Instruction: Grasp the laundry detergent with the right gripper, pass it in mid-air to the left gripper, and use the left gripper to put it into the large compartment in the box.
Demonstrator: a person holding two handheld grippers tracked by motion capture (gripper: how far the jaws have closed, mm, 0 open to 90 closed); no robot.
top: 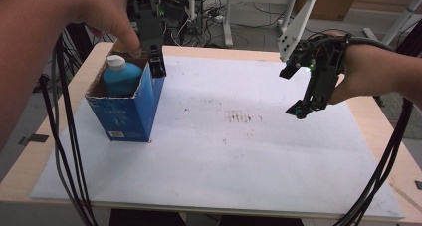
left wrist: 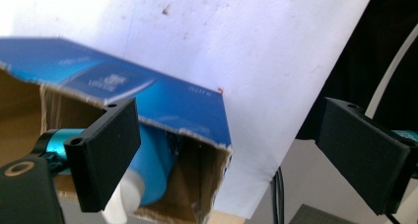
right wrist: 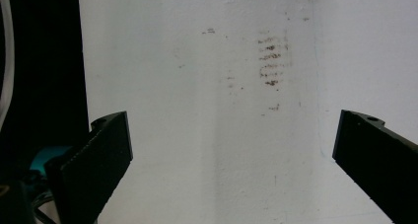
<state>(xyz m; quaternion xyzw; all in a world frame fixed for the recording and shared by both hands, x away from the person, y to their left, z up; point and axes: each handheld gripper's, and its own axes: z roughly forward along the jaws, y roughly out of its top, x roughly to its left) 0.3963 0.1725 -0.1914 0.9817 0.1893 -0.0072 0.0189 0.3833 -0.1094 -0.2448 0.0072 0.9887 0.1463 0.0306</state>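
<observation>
Standing upright near the left edge of the white paper sheet [top: 239, 156] that is covering the pale wooden table [top: 383, 131], the open-topped blue cardboard box [top: 127, 109] is holding a blue plastic bottle with a white cap [top: 119, 76]. Faint brown smudges [top: 241, 117] are marking the sheet mid-table, well apart from the box. Black cables [top: 67, 151] are hanging down at both sides. The left gripper [top: 157, 61] is hovering at the box's far right corner, jaws spread wide and gripping nothing, one jaw over the box's opening. The right gripper [top: 293, 94] is hanging above bare sheet, pointing downward, jaws wide apart and empty.
</observation>
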